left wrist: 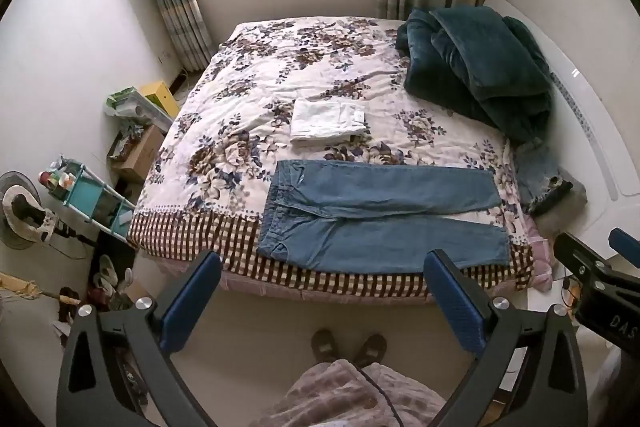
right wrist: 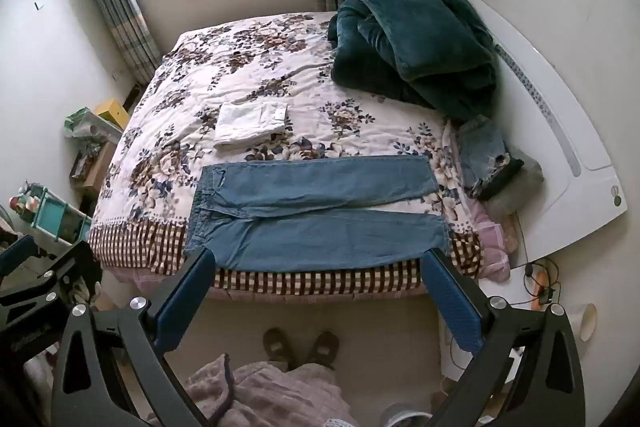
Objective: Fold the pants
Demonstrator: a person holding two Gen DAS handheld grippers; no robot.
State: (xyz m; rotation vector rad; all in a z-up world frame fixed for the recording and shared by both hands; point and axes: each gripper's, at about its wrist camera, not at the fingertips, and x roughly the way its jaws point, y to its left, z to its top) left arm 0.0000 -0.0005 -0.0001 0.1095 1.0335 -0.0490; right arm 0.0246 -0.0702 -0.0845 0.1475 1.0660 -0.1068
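Note:
Blue jeans (left wrist: 380, 219) lie flat on the floral bed near its front edge, waistband to the left, both legs stretched to the right. They also show in the right wrist view (right wrist: 316, 215). My left gripper (left wrist: 324, 267) is open and empty, held above the floor in front of the bed, short of the jeans. My right gripper (right wrist: 318, 265) is open and empty too, level with the bed's front edge. Each gripper shows at the edge of the other's view.
Folded white pants (left wrist: 328, 123) lie behind the jeans. A dark green blanket (left wrist: 476, 67) is piled at the back right. More clothes (right wrist: 492, 163) lie at the bed's right edge. A shelf cart (left wrist: 88, 195) and boxes stand left. The person's feet (left wrist: 348, 345) are below.

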